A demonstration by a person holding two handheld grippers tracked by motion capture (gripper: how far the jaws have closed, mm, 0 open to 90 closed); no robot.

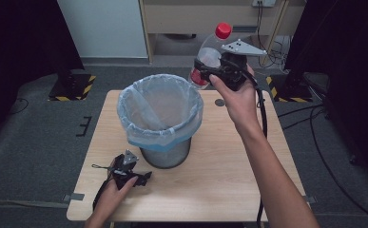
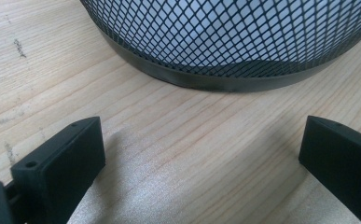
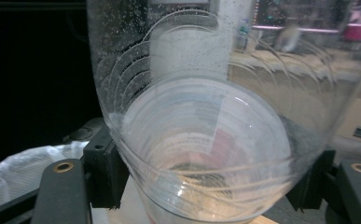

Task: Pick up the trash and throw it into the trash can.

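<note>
A clear plastic bottle (image 1: 209, 56) with a red cap and red label is held up in the air by my right gripper (image 1: 215, 66), which is shut on its body. It hangs above and to the right of the mesh bin's rim. In the right gripper view the bottle (image 3: 215, 130) sits close between the black jaws. The black mesh bin (image 1: 165, 154) with a pale blue liner (image 1: 160, 111) stands mid-table. My left gripper (image 1: 146, 178) rests open on the table (image 1: 219, 180) by the bin's base, its fingers (image 2: 61, 163) wide apart facing the mesh (image 2: 225, 37).
The wooden table's right half lies bare under my right forearm. A small dark round mark (image 1: 219, 102) sits on the table right of the bin. Beyond the table are grey carpet, stands with yellow-black feet (image 1: 70, 88) and trailing cables (image 1: 324, 156).
</note>
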